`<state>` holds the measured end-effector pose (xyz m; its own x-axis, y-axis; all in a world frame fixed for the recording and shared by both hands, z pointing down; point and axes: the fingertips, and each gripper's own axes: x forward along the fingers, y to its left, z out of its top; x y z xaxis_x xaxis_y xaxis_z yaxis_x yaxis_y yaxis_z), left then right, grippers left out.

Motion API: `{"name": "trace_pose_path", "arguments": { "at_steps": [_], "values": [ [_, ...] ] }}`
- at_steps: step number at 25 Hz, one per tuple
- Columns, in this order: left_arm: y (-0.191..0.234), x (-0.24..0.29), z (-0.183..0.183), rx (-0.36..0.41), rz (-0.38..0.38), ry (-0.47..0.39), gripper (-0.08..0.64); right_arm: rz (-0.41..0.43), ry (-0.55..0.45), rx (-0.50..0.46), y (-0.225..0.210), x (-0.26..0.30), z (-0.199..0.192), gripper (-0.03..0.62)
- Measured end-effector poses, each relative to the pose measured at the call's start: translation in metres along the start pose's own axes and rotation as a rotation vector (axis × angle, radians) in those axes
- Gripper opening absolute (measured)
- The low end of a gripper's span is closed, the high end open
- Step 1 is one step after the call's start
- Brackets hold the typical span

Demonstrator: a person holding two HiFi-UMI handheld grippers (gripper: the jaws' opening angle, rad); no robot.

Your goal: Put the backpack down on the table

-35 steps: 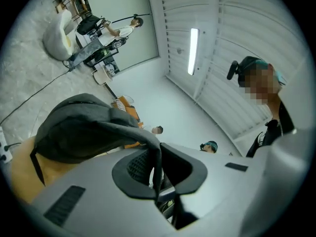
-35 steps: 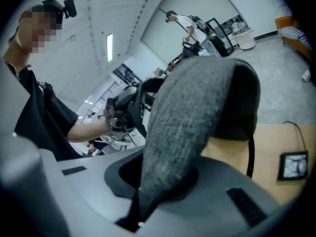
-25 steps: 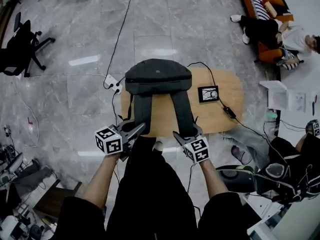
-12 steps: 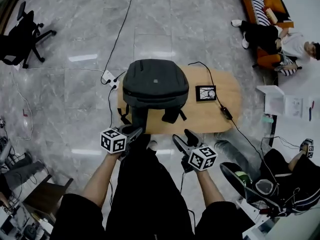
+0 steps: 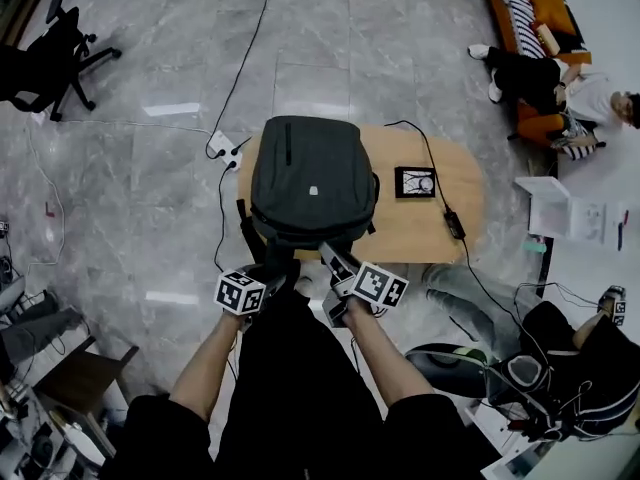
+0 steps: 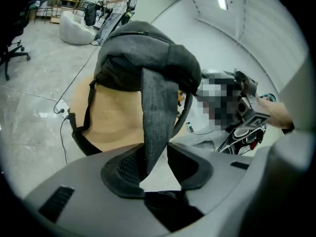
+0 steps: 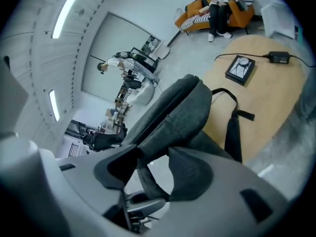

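The dark grey backpack (image 5: 312, 183) lies flat on the oval wooden table (image 5: 440, 238), its straps hanging over the near edge. My left gripper (image 5: 278, 271) is at that edge. Its jaws have just been opening and now stand open, with a shoulder strap (image 6: 157, 107) running loosely between them (image 6: 155, 157). My right gripper (image 5: 328, 255) is beside it, rolled over. Its jaws (image 7: 153, 164) have just been closing around the other padded strap (image 7: 173, 117), which lies between them without being clearly pinched.
A small black device (image 5: 415, 182) and a cable with a power brick (image 5: 450, 220) lie on the table's right half. A power strip (image 5: 222, 148) sits on the floor at the far left corner. An office chair (image 5: 50, 63) stands far left and a person sits on a sofa (image 5: 545, 68) far right.
The backpack went from hanging upright by its straps to lying flat on the table. Both grippers came down and closer together at the near edge. The left let go of its strap and the right rolled over.
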<state>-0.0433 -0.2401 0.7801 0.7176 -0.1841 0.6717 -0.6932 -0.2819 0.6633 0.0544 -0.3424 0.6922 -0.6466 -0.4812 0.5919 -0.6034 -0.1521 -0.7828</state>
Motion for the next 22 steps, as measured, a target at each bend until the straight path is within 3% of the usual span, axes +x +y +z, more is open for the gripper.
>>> {"name": "trace_pose_path", "arguments": {
  "at_steps": [3, 8, 16, 20, 22],
  "values": [
    [0.006, -0.010, -0.012, 0.007, 0.024, -0.012, 0.141, -0.048, 0.040, -0.001, -0.016, 0.002, -0.020, 0.187],
    [0.018, -0.024, -0.020, -0.039, 0.065, -0.073, 0.141, -0.126, 0.094, 0.032, -0.056, 0.006, -0.056, 0.164],
    [0.021, -0.041, -0.050, -0.100, 0.103, -0.097, 0.141, -0.215, 0.194, 0.063, -0.122, 0.015, -0.110, 0.152],
    [0.014, -0.045, -0.067, -0.111, 0.107, -0.098, 0.141, -0.248, 0.260, 0.043, -0.143, 0.020, -0.124, 0.164],
    [0.009, -0.047, -0.072, -0.113, 0.103, -0.101, 0.141, -0.304, 0.330, 0.015, -0.158, 0.021, -0.132, 0.172]
  ]
}}
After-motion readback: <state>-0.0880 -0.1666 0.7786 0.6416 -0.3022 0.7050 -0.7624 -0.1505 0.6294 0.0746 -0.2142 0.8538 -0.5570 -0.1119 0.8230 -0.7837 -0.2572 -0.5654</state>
